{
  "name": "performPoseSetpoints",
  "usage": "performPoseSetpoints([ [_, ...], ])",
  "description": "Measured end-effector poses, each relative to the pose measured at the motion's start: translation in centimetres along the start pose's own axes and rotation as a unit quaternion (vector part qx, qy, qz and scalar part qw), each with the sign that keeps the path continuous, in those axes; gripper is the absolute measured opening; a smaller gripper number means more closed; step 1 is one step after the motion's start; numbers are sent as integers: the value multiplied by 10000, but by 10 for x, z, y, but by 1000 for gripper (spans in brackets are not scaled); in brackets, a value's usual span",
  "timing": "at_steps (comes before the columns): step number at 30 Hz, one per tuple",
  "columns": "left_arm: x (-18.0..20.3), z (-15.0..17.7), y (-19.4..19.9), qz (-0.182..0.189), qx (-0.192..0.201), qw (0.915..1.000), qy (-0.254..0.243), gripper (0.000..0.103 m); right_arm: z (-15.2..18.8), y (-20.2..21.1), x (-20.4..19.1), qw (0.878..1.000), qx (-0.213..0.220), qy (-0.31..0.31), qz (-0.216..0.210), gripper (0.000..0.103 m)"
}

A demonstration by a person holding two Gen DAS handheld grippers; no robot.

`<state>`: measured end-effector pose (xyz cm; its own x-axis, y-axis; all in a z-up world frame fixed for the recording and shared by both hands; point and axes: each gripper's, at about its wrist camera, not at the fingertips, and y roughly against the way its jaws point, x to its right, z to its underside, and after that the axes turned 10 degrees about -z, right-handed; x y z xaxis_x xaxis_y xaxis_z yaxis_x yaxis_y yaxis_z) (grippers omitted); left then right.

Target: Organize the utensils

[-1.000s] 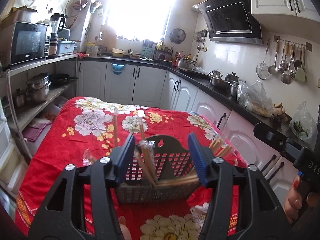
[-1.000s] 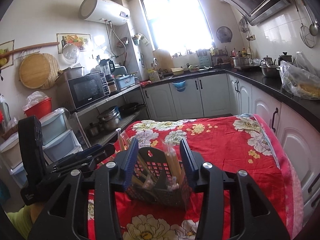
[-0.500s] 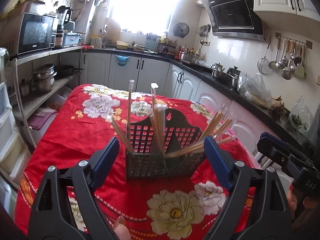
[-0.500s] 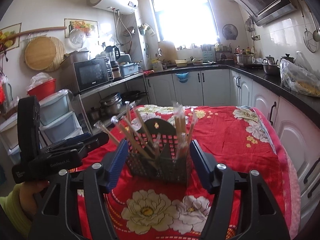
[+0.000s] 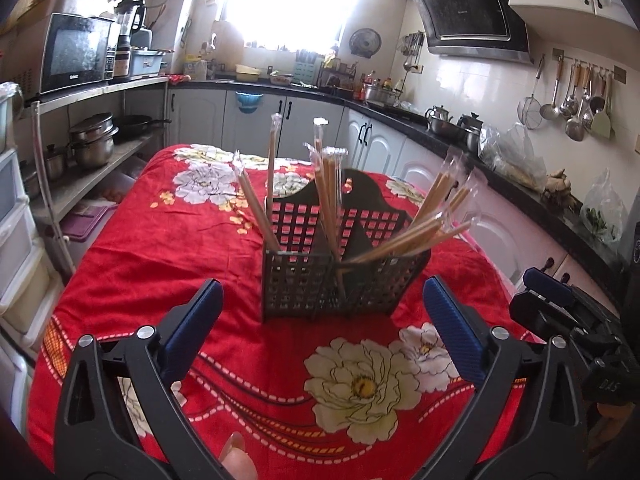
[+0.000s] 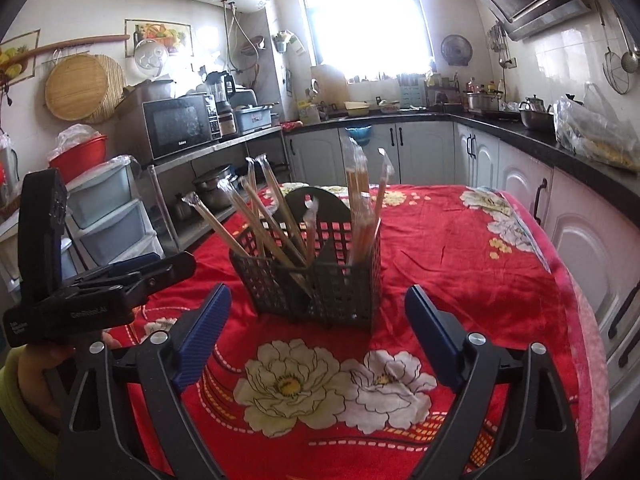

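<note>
Basket [image 5: 320,280] inner dividers hidden by mesh; chopstick [image 5: 256,208] bases unseen; window [image 5: 296,0] blown out.

We've got the right hand-held gripper [image 6: 318,316], jaws just opened wide with nothing between them, facing the black basket [image 6: 312,276] of wrapped chopsticks [image 6: 264,216] (upright on the red floral table [image 6: 460,256]).

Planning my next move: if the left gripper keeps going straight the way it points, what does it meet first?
Most likely the basket, dead ahead on the red cloth. The left gripper is open, nothing between its jaws, which have just been opening. Depth is uncertain; angled downward, it could touch the cloth first.
</note>
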<state>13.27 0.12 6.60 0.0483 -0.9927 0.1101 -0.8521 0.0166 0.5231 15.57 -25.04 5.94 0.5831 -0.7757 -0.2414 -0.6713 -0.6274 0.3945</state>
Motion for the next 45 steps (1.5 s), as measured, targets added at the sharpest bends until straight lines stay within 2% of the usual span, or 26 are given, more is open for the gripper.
performPoseSetpoints([
  [17, -3, 33, -7, -53, 219, 9997, -63, 92, 38, -12, 20, 9980, 142, -159, 596, 94],
  [27, -4, 41, -16, -102, 290, 9995, -49, 92, 49, -12, 15, 9971, 438, 21, 620, 96],
  [32, -3, 47, -16, -153, 480, 9987, -64, 92, 54, -12, 10, 9958, 661, 164, 616, 96],
  [41, -4, 57, -14, -185, 902, 9957, -87, 92, 67, -19, 10, 9949, 649, 212, 740, 96],
  [45, -4, 60, -16, -174, 948, 9953, -110, 92, 69, -20, 13, 9949, 652, 146, 750, 96],
])
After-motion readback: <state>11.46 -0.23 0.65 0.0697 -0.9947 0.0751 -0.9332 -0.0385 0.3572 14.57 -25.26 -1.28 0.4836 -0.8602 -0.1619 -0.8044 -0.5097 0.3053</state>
